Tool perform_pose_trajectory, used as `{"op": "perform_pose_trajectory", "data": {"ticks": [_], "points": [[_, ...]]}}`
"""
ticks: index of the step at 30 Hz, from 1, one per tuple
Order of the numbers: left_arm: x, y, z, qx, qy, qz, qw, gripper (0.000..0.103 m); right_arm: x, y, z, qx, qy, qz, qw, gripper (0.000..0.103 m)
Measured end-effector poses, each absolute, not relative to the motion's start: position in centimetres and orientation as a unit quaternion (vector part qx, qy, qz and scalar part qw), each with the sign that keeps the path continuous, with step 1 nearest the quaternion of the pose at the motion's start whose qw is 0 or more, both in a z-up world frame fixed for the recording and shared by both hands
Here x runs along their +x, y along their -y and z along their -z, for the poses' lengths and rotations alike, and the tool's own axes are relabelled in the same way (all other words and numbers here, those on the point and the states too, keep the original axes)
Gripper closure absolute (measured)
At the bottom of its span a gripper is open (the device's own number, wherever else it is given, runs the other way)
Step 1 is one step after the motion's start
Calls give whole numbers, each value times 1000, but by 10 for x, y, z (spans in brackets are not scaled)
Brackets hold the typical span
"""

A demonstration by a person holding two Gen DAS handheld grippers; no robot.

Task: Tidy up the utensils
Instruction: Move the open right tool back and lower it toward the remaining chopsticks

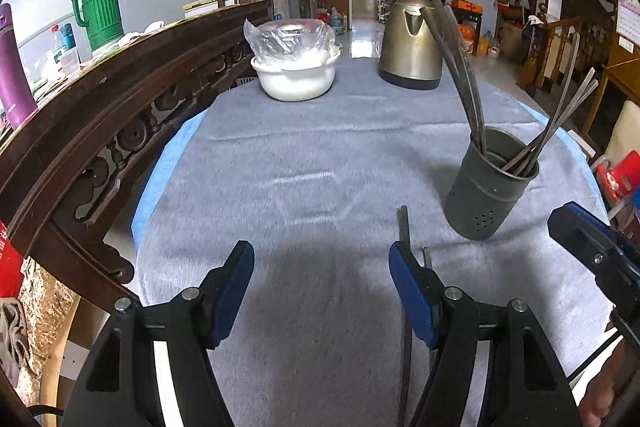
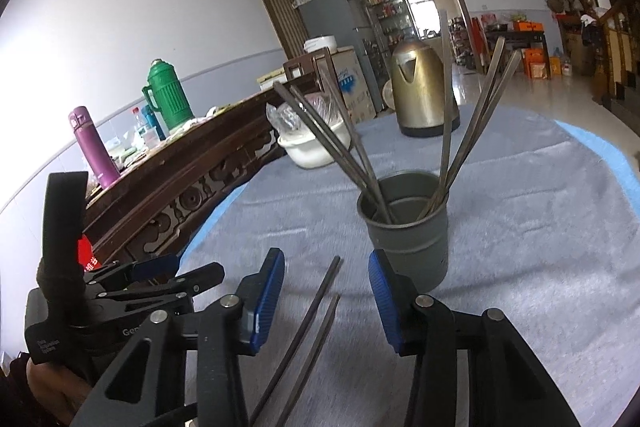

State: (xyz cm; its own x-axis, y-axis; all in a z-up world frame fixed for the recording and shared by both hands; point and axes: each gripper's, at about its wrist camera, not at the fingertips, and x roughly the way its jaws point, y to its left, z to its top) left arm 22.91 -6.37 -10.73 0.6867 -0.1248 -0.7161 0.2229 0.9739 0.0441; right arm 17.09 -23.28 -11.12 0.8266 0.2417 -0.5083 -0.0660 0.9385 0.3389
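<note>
A grey metal utensil cup [image 1: 490,187] [image 2: 406,223] stands on the grey cloth and holds several metal chopsticks leaning left and right. Two loose chopsticks [image 2: 310,331] lie on the cloth in front of the cup; in the left wrist view they [image 1: 405,291] lie beside the right finger. My left gripper [image 1: 322,267] is open and empty above bare cloth, left of the cup. My right gripper [image 2: 326,285] is open, its jaws standing either side of the two loose chopsticks, just short of the cup. The right gripper [image 1: 592,239] also shows at the right edge of the left wrist view.
A white bowl with a plastic-wrapped bowl on top [image 1: 296,67] [image 2: 312,143] and a brass kettle [image 1: 412,43] [image 2: 424,91] stand at the far end of the table. A carved dark wooden rail [image 1: 100,115] [image 2: 192,187] runs along the left, with flasks beyond it.
</note>
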Motion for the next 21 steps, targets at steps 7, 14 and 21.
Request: {"op": "perform_pose_trajectory", "data": {"ticks": [7, 14, 21], "points": [[231, 61, 117, 67, -401, 88, 909, 32, 179, 231, 128, 172, -321, -87, 927, 56], [233, 59, 124, 71, -413, 84, 904, 32, 184, 229, 142, 182, -347, -89, 916, 56], [234, 60, 129, 77, -423, 80, 899, 32, 185, 229, 146, 187, -354, -90, 912, 55]]}}
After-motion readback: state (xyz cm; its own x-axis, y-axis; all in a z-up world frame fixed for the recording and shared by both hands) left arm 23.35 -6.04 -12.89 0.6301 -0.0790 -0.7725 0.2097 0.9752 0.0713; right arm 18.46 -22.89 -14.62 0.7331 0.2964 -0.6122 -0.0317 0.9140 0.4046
